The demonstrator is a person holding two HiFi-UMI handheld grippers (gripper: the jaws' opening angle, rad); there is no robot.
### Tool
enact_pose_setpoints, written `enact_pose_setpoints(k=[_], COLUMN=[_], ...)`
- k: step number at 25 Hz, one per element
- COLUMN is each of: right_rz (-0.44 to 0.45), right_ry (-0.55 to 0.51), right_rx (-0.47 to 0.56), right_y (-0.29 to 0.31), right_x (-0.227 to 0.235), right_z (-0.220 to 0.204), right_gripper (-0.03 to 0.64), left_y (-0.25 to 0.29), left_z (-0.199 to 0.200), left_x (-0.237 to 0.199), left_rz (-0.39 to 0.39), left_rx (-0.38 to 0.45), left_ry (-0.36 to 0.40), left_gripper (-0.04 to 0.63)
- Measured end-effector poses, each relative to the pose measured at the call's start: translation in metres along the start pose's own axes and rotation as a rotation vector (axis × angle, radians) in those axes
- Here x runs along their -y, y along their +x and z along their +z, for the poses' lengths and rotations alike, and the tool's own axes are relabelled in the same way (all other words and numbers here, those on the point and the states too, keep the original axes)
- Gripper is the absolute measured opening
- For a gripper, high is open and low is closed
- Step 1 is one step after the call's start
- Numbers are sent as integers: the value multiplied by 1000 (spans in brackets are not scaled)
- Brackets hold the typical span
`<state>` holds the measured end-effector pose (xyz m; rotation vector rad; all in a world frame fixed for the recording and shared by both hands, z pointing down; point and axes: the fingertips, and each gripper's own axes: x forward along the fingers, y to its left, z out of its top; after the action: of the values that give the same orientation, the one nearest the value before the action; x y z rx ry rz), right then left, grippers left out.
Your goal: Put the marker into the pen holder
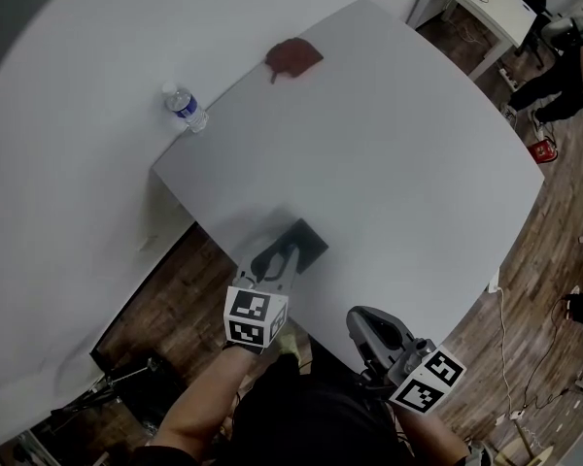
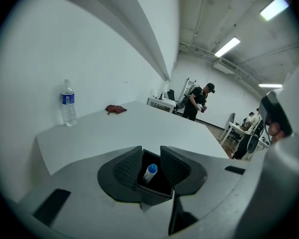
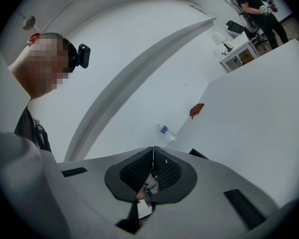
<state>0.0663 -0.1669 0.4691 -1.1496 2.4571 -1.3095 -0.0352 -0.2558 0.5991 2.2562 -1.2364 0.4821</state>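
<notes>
We see the left gripper [image 1: 275, 262] at the near left edge of the white table [image 1: 398, 144], with its jaws set on either side of the black square pen holder [image 1: 305, 240]. In the left gripper view, both ribbed pads press against the holder's [image 2: 156, 191] outer walls, so we read the jaws as clamped on it. The marker [image 2: 150, 172] stands inside the holder, leaning a little, its blue cap uppermost and below the rim.

The right gripper [image 1: 361, 318] hangs off the table's near edge, close to the person's body and well apart from the holder. In its own view the right gripper [image 3: 153, 157] has its jaws pressed together, and we make out nothing between them.

Far across the table we find a clear water bottle [image 1: 185, 107] with a blue label standing upright at the left edge, and a crumpled red-brown cloth [image 1: 293, 58] lying near the far edge. The two are well apart from each other
</notes>
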Motion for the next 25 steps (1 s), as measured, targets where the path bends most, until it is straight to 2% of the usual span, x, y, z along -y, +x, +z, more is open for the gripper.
enact_pose_setpoints(k=[14, 19, 25], right_rz=[45, 51, 54], right_ry=[-94, -163, -234], right_rx=[21, 11, 9], right_y=[-1, -3, -5], right_x=[-33, -48, -65], right_z=[-1, -7, -9], right_gripper=[15, 14, 14], left_y=[-47, -77, -116], left_z=[31, 45, 65], left_x=[17, 36, 61], left_rz=[-17, -55, -106], left_rx=[106, 158, 217], left_ry=[22, 35, 61], left_gripper=[92, 31, 6])
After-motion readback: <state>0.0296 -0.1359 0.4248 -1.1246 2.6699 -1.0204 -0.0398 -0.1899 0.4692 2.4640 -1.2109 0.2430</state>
